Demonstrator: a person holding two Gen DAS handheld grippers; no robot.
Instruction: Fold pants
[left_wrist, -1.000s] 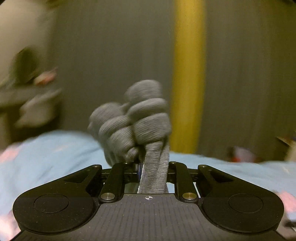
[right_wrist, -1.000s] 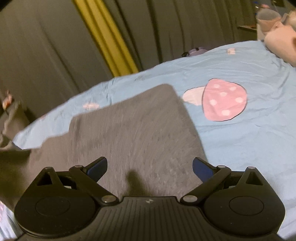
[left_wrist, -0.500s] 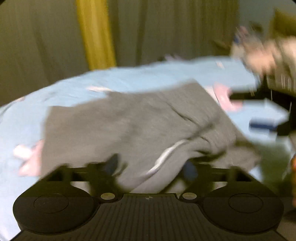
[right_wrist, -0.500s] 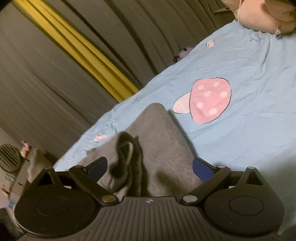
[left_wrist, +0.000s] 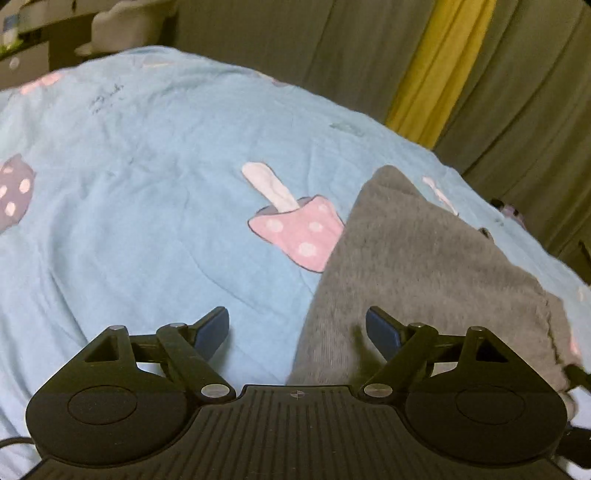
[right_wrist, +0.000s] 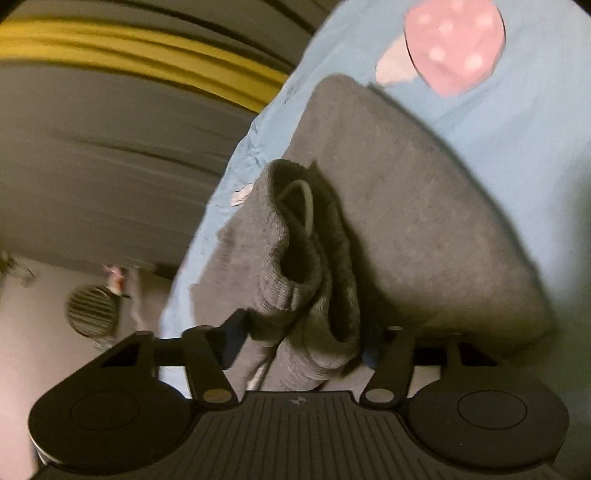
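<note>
We are mid-fold: our right gripper (right_wrist: 303, 339) is closing around the grey sweatpants' (right_wrist: 406, 221) bunched waistband (right_wrist: 295, 258); our left gripper (left_wrist: 297, 332), spread but narrowing, straddles their edge on the bed (left_wrist: 147, 184). Next, pinch firmly.

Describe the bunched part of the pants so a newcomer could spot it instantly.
Start at the light blue bedsheet with its pink mushroom print. On it lie the grey pants, mostly one flat panel. The bunched part is the ribbed, rolled-up hump on that panel's left side, right in front of the right tool, with a pale cord loop showing in its folds.
</note>
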